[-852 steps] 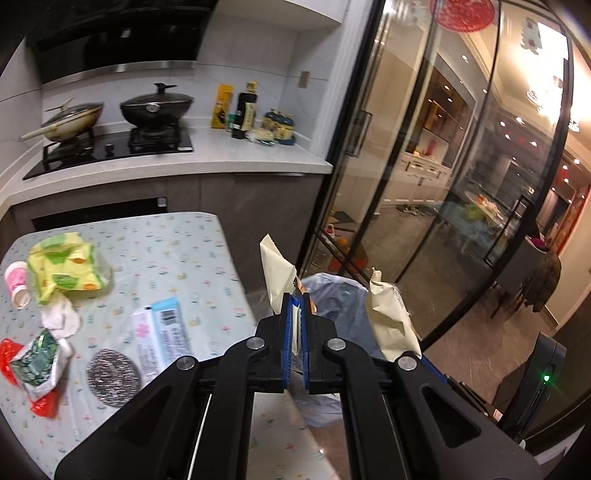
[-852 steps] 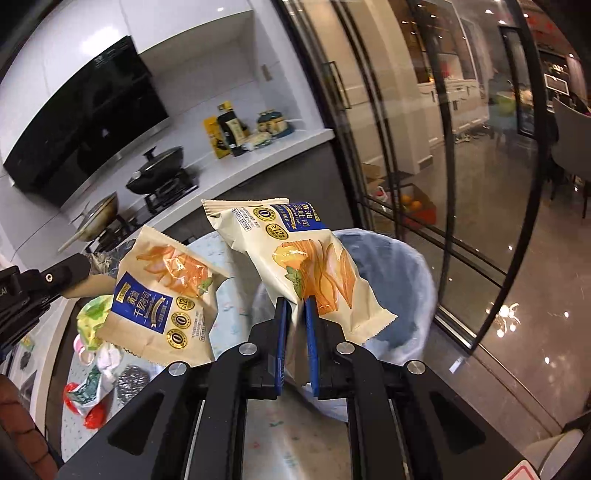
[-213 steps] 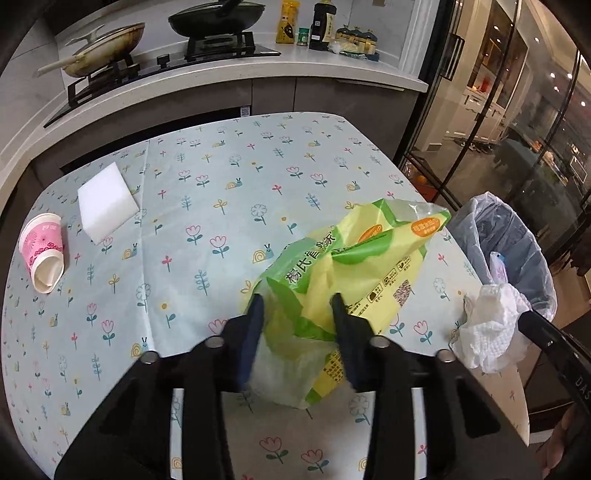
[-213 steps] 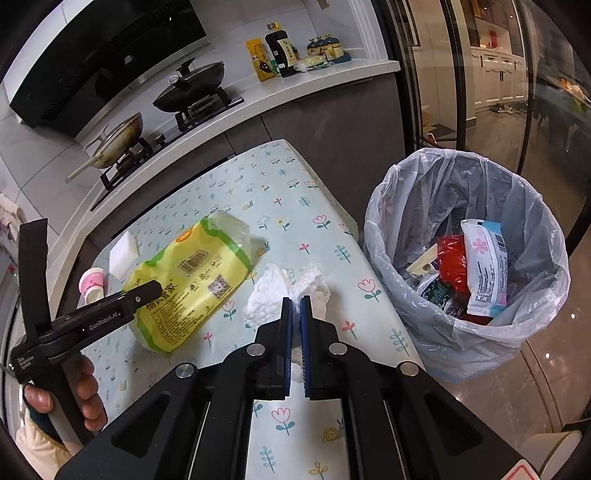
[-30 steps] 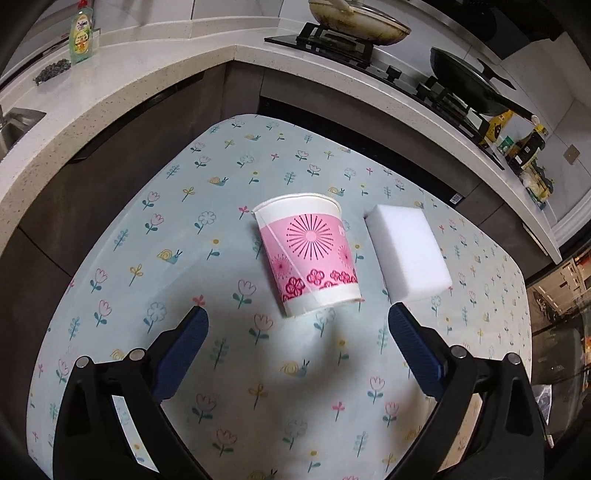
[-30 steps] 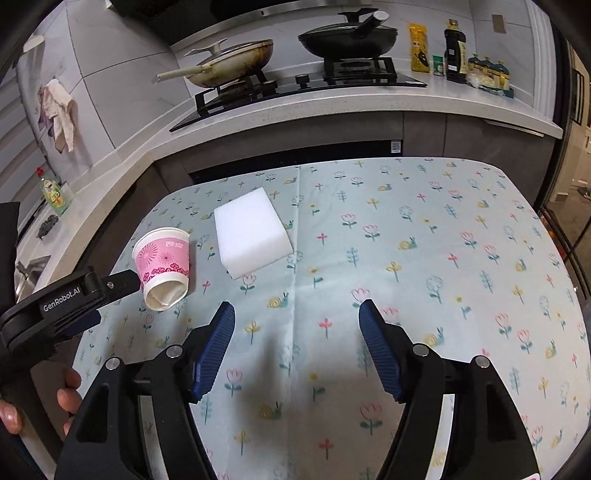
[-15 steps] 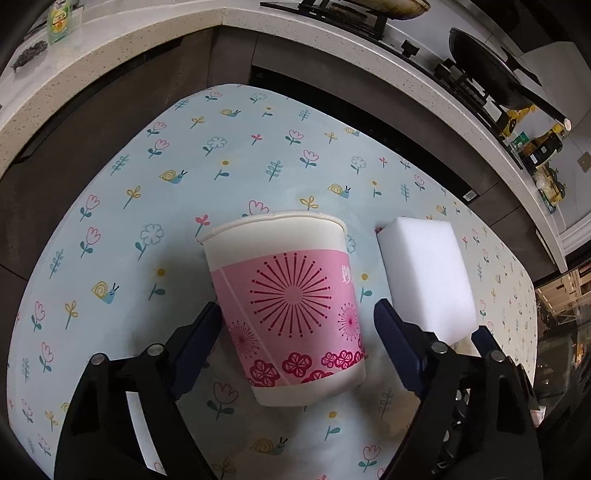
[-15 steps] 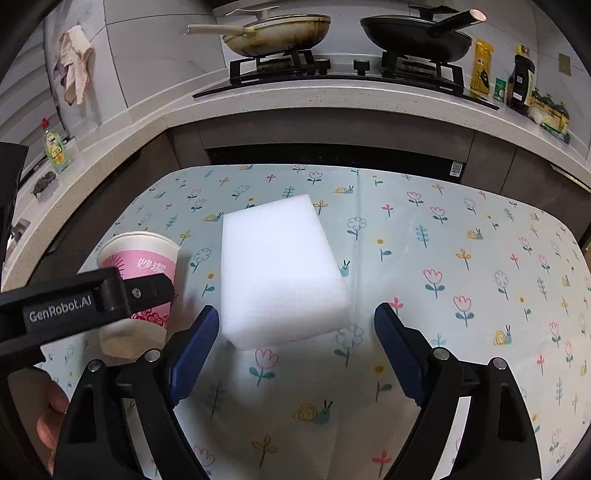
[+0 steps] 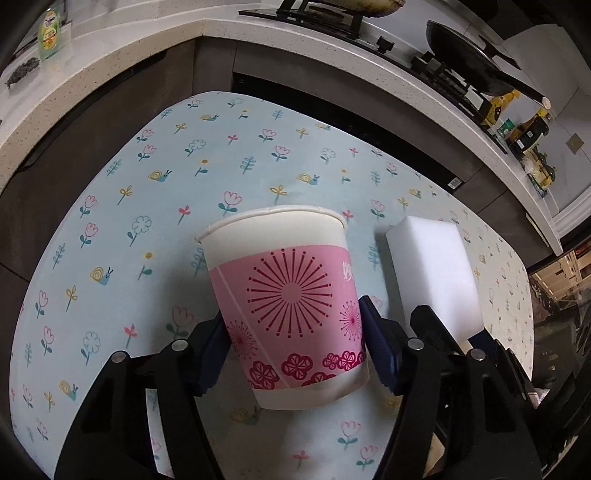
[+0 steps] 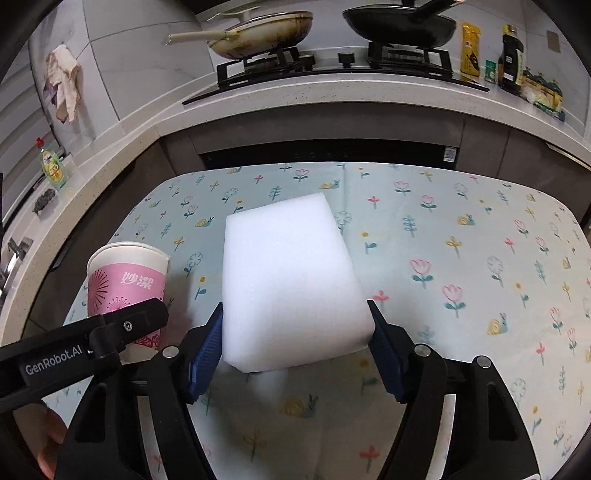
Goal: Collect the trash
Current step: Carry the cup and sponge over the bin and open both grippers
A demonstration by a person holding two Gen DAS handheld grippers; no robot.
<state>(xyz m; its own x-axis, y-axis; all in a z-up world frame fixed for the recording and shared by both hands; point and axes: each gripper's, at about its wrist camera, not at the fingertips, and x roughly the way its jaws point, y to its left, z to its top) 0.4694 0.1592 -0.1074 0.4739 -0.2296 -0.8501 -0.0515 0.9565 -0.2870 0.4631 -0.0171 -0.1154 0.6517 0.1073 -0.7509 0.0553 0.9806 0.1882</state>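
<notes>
Both tools have come down and forward since a second ago, so the things that lay ahead of them now sit between their blue pads. Between the closing jaws of the left tool (image 9: 295, 354) lies the pink-and-white paper cup (image 9: 291, 306), on its side, rim pointing away; the pads sit at its flanks, though whether they press yet I cannot tell. The closing right tool (image 10: 295, 339) straddles the white rectangular foam sponge block (image 10: 291, 280), its pads at the block's two near corners, apparently touching but not squeezing it. Cup and block lie just beside each other on the worktop's pale blue cloth printed with flowers and snails (image 10: 461, 236). Beyond both tools runs a speckled white kitchen counter (image 10: 332, 88) carrying a gas hob with a cream frying pan (image 10: 258, 31) and a black wok (image 10: 399, 22); bottles (image 10: 511, 59) stand at its far right, a green dish-soap bottle (image 10: 53, 166) at its left.
</notes>
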